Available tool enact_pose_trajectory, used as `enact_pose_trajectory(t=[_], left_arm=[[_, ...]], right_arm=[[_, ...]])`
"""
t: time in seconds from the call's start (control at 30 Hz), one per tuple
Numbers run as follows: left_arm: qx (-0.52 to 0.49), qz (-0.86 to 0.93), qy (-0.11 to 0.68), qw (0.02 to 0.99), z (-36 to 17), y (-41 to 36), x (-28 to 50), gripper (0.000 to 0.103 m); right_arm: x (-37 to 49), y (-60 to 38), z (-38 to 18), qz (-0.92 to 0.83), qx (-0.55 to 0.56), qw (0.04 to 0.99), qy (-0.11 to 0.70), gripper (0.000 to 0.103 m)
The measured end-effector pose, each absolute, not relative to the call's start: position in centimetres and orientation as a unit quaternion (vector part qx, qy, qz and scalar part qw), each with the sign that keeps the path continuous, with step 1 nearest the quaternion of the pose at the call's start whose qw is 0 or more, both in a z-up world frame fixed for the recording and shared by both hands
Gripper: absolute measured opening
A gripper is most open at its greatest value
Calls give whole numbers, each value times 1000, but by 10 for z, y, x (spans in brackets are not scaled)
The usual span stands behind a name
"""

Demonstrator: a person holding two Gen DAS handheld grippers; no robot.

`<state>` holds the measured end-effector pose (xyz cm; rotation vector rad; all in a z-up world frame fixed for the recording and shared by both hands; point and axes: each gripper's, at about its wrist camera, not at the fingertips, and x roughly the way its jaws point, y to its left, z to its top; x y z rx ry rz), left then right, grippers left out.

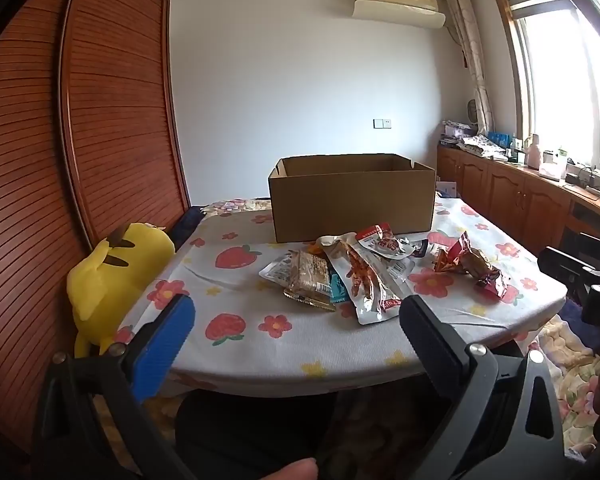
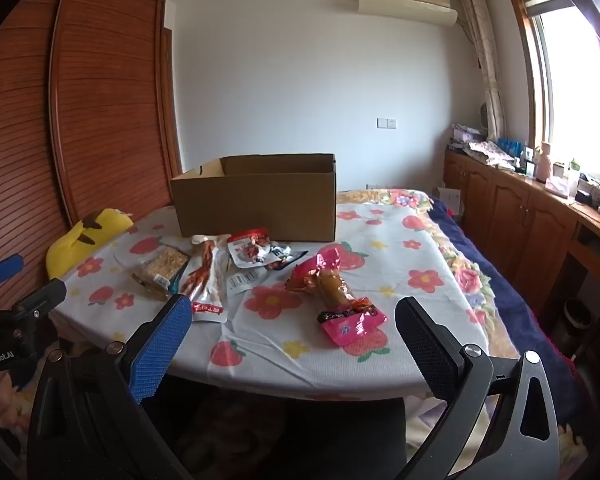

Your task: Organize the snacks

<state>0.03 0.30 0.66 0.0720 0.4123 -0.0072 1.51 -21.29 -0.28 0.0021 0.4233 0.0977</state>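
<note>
An open cardboard box (image 1: 352, 200) (image 2: 260, 200) stands at the back of a table with a strawberry-print cloth (image 1: 236, 280) (image 2: 412, 264). In front of it lie several snack packets: a biscuit pack (image 1: 306, 276) (image 2: 162, 266), a long clear pack of chicken feet (image 1: 366, 280) (image 2: 204, 276), a red-topped pouch (image 1: 384, 240) (image 2: 250, 248) and a pink-red wrapped snack (image 1: 470, 266) (image 2: 340, 296). My left gripper (image 1: 296, 320) hangs open before the table's near edge, nothing between its fingers. My right gripper (image 2: 294, 322) is likewise open and empty, short of the pink snack.
A yellow plush toy (image 1: 112, 276) (image 2: 88, 236) sits at the table's left side beside a wooden louvred wardrobe (image 1: 112, 112). Low wooden cabinets (image 1: 512, 196) with clutter run under the window at right. A flowered blanket (image 2: 480, 272) lies right of the table.
</note>
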Motion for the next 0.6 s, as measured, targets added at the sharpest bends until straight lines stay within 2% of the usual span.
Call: enact_pose_trajectory(t=[0.6], left_arm=[[35, -4, 202, 979, 9, 1, -3, 103]], right_arm=[[13, -212, -4, 48, 1, 976, 210, 103]])
